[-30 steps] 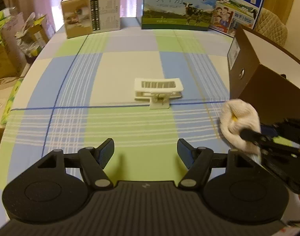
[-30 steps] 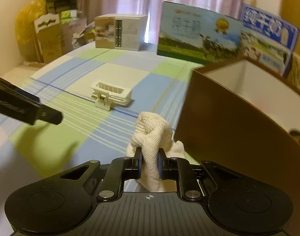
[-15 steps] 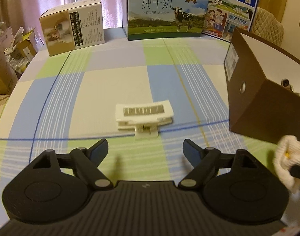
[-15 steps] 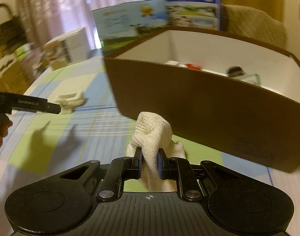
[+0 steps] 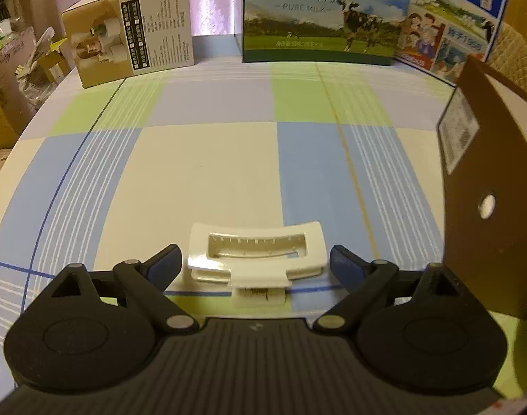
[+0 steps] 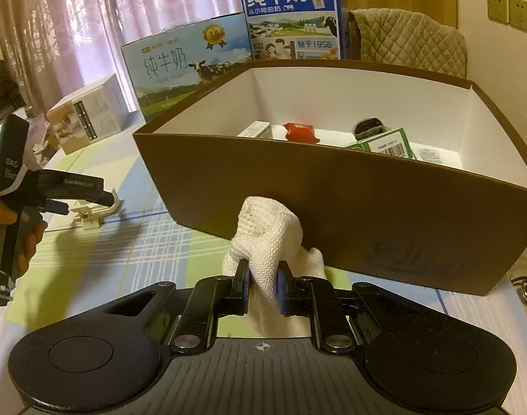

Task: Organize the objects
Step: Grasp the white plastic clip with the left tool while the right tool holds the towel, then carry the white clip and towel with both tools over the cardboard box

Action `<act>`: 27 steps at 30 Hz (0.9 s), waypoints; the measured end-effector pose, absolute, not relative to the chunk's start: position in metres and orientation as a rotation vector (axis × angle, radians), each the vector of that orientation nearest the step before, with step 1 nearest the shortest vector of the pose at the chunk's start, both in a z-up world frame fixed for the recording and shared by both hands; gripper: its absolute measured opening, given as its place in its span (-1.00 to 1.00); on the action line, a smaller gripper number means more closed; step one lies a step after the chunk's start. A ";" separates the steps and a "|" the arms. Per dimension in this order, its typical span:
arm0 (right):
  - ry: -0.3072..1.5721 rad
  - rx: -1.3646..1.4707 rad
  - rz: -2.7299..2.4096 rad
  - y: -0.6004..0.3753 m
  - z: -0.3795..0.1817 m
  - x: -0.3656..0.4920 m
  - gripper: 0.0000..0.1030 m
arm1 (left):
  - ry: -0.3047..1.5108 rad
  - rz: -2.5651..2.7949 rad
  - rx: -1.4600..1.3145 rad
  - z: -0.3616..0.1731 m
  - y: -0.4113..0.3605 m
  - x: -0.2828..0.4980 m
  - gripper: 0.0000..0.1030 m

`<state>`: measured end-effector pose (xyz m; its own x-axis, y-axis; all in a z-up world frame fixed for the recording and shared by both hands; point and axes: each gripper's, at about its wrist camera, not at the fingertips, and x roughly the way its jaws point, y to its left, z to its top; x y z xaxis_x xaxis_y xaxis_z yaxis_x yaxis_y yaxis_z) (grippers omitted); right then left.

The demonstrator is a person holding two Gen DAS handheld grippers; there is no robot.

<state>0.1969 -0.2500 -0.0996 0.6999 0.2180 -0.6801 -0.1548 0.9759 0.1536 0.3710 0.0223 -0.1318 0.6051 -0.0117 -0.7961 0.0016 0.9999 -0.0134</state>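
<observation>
White glossy plastic, the hair claw clip (image 5: 256, 259) lies on the checked tablecloth (image 5: 208, 173) between the left gripper's (image 5: 254, 264) spread fingers, neither pad touching it. At 3 o'clock stands the brown cardboard box (image 5: 495, 214). Only the right wrist view shows its white interior, holding small packets, and the right gripper (image 6: 262, 287) clamped on a waffle-knit white cloth (image 6: 268, 238).

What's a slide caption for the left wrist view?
Open left gripper straddles a white hair clip on the checked tablecloth, brown box at right.
</observation>
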 end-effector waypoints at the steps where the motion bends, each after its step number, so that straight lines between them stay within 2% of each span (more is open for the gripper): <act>1: 0.774 0.090 0.207 -0.251 -0.101 0.197 -0.77 | 0.922 -0.002 -0.010 -0.134 0.022 0.373 0.76; 5: 0.792 0.097 0.205 -0.255 -0.105 0.199 -0.77 | 0.916 -0.002 0.036 -0.138 0.019 0.378 0.67; 12: 0.808 0.091 0.213 -0.254 -0.110 0.200 -0.77 | 0.903 -0.009 0.109 -0.137 0.023 0.363 0.66; 27: 0.807 0.090 0.254 -0.245 -0.101 0.192 -0.77 | 0.923 -0.180 0.205 -0.111 0.007 0.257 0.66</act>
<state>0.1920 -0.2454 -0.1013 0.6630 0.2590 -0.7024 -0.1903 0.9657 0.1765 0.2568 0.0069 -0.1109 0.5908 -0.0657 -0.8041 0.2410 0.9655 0.0982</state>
